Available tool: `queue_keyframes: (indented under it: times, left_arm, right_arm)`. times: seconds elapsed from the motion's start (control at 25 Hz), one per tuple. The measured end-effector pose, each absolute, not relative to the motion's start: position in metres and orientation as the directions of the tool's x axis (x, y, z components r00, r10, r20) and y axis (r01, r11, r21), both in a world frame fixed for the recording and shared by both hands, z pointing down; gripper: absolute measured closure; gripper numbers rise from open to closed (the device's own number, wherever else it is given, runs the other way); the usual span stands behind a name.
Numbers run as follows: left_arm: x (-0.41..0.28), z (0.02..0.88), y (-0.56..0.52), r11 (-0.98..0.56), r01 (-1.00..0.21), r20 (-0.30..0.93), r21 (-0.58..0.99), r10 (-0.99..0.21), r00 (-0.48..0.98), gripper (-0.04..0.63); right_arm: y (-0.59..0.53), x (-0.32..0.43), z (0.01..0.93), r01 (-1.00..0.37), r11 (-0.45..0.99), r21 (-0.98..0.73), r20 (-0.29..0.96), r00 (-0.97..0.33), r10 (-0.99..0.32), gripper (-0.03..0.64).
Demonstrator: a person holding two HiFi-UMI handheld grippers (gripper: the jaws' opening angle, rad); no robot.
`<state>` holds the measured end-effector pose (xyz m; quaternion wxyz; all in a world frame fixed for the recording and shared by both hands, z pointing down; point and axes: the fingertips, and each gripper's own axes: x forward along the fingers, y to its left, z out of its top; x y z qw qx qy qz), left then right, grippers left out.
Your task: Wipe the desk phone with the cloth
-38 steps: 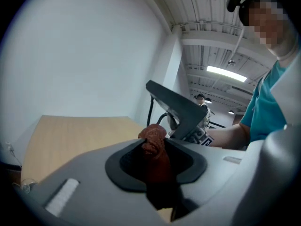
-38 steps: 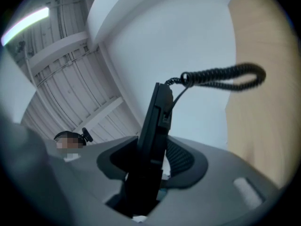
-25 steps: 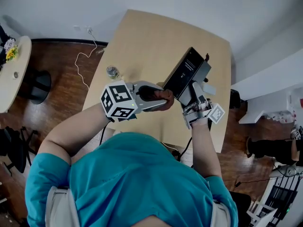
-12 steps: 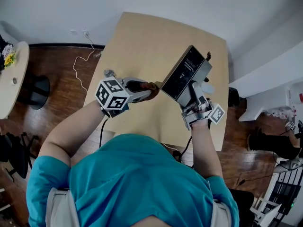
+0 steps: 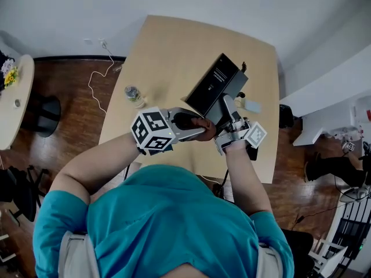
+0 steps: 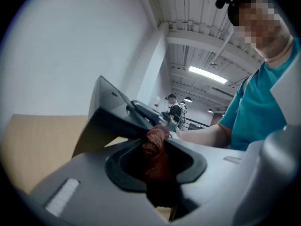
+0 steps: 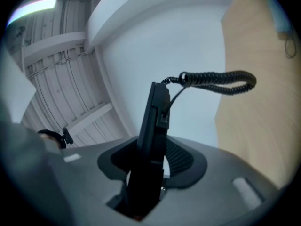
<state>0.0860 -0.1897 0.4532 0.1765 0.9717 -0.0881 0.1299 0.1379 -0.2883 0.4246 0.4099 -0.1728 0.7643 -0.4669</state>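
Note:
The black desk phone (image 5: pixel 213 88) is held tilted above the wooden table (image 5: pixel 174 45), its dark underside towards me. My right gripper (image 5: pixel 228 122) is shut on the phone's lower edge; in the right gripper view the phone body (image 7: pixel 153 121) stands edge-on between the jaws, with its coiled cord (image 7: pixel 218 82) hanging out to the right. My left gripper (image 5: pixel 202 128) is shut on a brown cloth (image 5: pixel 196 122), which touches the phone's lower left edge. In the left gripper view the bunched cloth (image 6: pixel 156 152) sticks out of the left gripper (image 6: pixel 157 142) against the phone (image 6: pixel 120 112).
A small clear bottle (image 5: pixel 134 94) stands near the table's left edge. A pale flat object (image 5: pixel 252 105) lies on the table to the right of the phone. A white cable (image 5: pixel 97 71) trails over the wooden floor, and a round side table (image 5: pixel 14 94) stands at far left.
The left gripper with the cloth swung out to the left, away from the phone, then came back against its lower edge. The phone and right gripper shifted slightly left.

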Motion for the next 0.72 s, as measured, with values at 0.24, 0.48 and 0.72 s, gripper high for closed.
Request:
queue_keyframes:
  times: [0.24,0.48,0.72]
  left_arm:
    - [0.037,0.487,-0.236,-0.852,-0.390,0.341,0.350,-0.271,0.900,0.472]
    - [-0.037,0.457,-0.279,-0.821,-0.474,0.277,0.319,-0.397,0.875,0.472]
    - [-0.017,0.363,-0.299,-0.884,-0.404,0.092,0.235,-0.394,0.915,0.472]
  right_arm:
    - [-0.272,0.139,0.395,0.287,0.567,-0.772,-0.604,-0.609,-0.514,0.444]
    - [-0.233,0.120,0.389,0.315,0.622,-0.717,-0.598,-0.736,-0.317,0.443]
    - [-0.213,0.094,0.414,0.273,0.602,-0.751,-0.502,-0.827,-0.251,0.443]
